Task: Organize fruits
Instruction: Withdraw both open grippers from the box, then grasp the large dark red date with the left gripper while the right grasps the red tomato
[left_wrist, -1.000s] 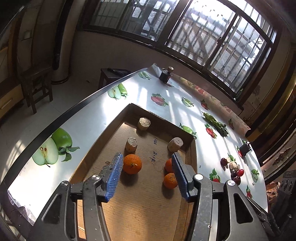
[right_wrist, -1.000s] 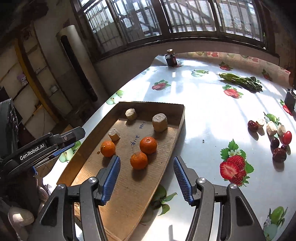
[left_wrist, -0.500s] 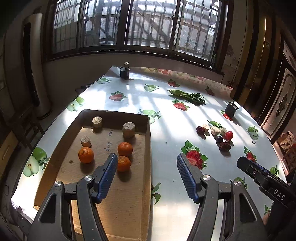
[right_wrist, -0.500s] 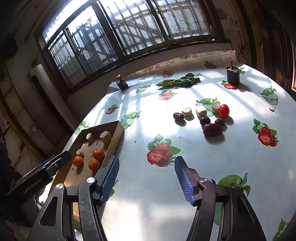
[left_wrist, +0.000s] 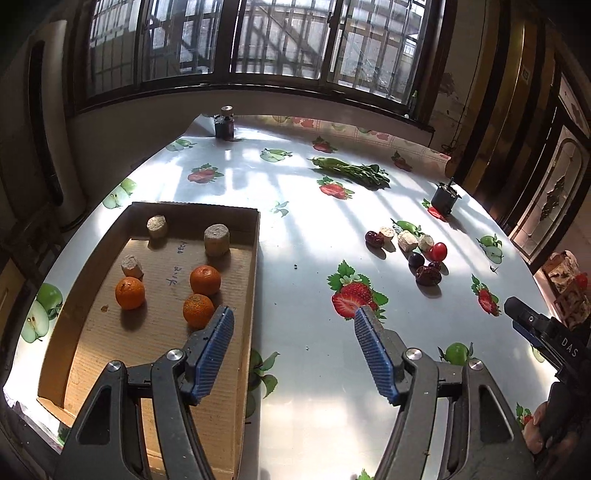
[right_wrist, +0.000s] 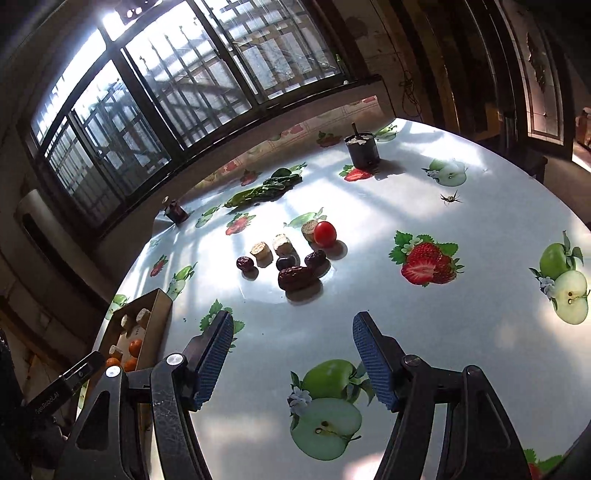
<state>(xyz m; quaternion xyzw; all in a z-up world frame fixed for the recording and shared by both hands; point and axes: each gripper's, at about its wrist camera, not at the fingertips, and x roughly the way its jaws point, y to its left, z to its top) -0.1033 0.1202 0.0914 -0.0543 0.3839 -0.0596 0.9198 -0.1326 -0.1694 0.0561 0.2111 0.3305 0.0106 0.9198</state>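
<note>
Left gripper (left_wrist: 294, 349) gaped, holding nothing, over the right wall of the shallow brown cardboard tray (left_wrist: 252, 258); three round oranges (left_wrist: 205, 280) sat inside. Right gripper (right_wrist: 292, 357) likewise spread and unloaded above bare glossy fruit-print tablecloth (right_wrist: 461, 332). Small dark dates and red tomato cluster (right_wrist: 301, 258) lay ahead, well apart from the tray. Barred windows (left_wrist: 280, 37) behind.
</note>
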